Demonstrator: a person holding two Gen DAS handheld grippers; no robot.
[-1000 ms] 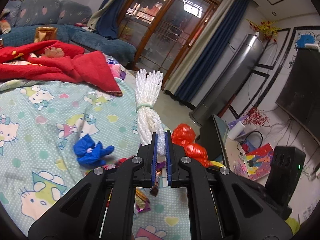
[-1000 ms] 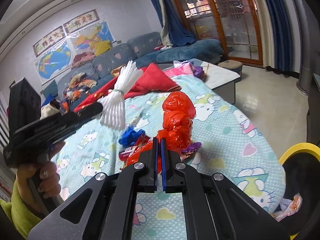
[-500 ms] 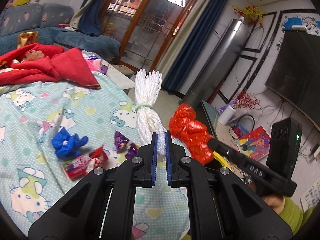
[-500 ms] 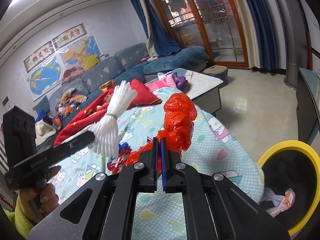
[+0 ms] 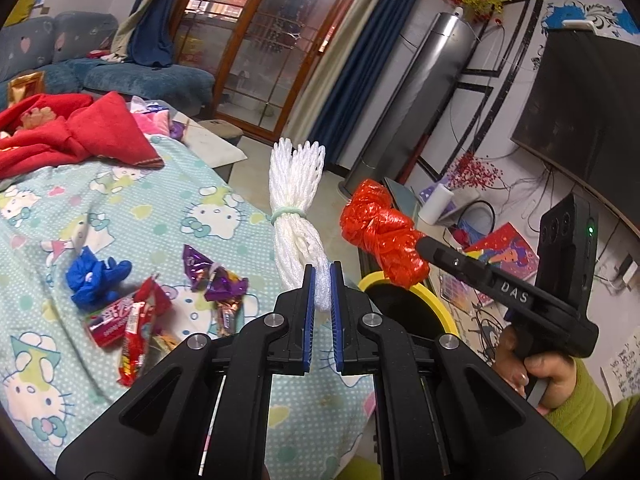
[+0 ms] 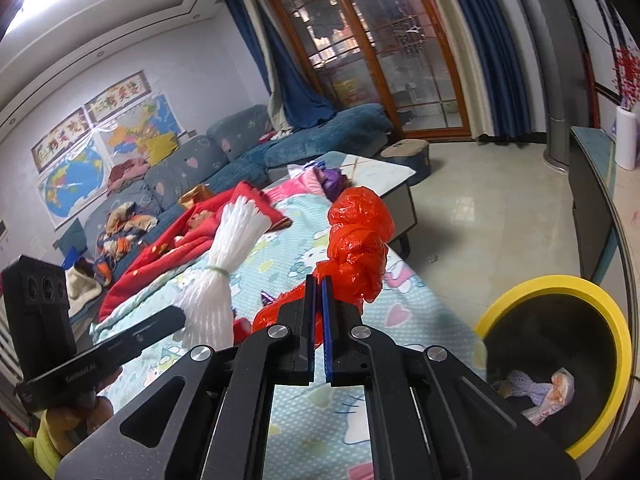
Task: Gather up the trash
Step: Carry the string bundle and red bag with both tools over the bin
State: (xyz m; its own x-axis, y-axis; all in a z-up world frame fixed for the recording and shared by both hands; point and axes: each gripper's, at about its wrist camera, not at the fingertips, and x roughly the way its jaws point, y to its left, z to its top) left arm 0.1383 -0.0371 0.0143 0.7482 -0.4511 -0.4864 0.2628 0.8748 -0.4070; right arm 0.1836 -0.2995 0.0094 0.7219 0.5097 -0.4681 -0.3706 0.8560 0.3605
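Observation:
My left gripper (image 5: pixel 321 280) is shut on a white foam net bundle (image 5: pixel 296 208) tied with a green band; the bundle sticks up in the air past the table edge. My right gripper (image 6: pixel 318 286) is shut on a crumpled red plastic bag (image 6: pixel 358 240), also seen at the left wrist view's right (image 5: pixel 382 232). The yellow-rimmed black trash bin (image 6: pixel 556 280) stands on the floor at lower right, with some trash inside. On the Hello Kitty cloth (image 5: pixel 168 200) lie a blue wad (image 5: pixel 94 280), purple wrappers (image 5: pixel 216 280) and red snack packets (image 5: pixel 128 320).
A red blanket (image 5: pixel 80 132) lies at the far end of the table. A blue sofa (image 6: pixel 224 160) runs along the wall. A low white table (image 6: pixel 384 172), a stool (image 6: pixel 408 150) and a dark TV cabinet (image 6: pixel 592 184) border the tiled floor (image 6: pixel 480 208).
Both grippers have carried their loads rightward off the table toward the bin. The bin now shows larger in the right wrist view, and the right gripper has come into the left wrist view.

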